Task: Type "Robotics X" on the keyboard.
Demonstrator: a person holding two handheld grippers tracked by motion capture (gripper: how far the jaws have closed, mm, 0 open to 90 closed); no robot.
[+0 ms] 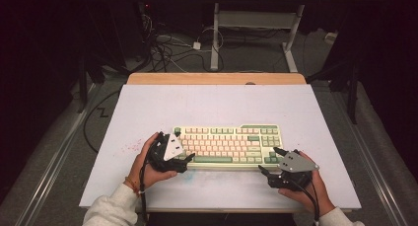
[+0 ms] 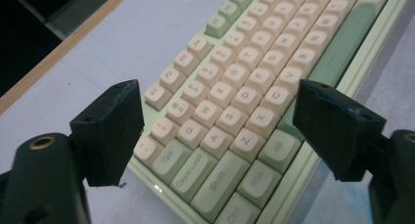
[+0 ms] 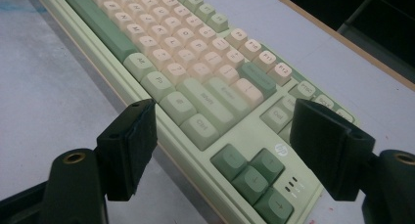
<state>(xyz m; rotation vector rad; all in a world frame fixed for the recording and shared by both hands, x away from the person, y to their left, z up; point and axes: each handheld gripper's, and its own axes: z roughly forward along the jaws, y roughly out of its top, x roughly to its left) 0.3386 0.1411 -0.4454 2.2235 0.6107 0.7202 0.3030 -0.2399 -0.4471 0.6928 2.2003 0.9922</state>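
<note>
**Both grippers open at the keyboard's two ends**

Nearest the lens, my left gripper (image 2: 218, 131) has its black jaws standing wide apart, nothing pressed between them; the keyboard's Tab, Caps Lock and Shift end sits in the gap. That view lets me read the letter caps, which the high view is too small to give. My right gripper (image 3: 222, 150) also has its jaws apart, framing the arrow keys and a small round logo on the case.

From the high view, the keyboard (image 1: 227, 146) lies flat at the near middle of the white table (image 1: 148, 107), long side across. It has a pale green case, cream letter keys, and darker green space bar, modifiers and arrows.

Seen from the keyboard's centre, the left gripper (image 1: 167, 152) is at nine o'clock, over the left end; the right gripper (image 1: 270, 162) is at about four o'clock, just off the front right corner. Whether either touches the case I cannot tell.
</note>
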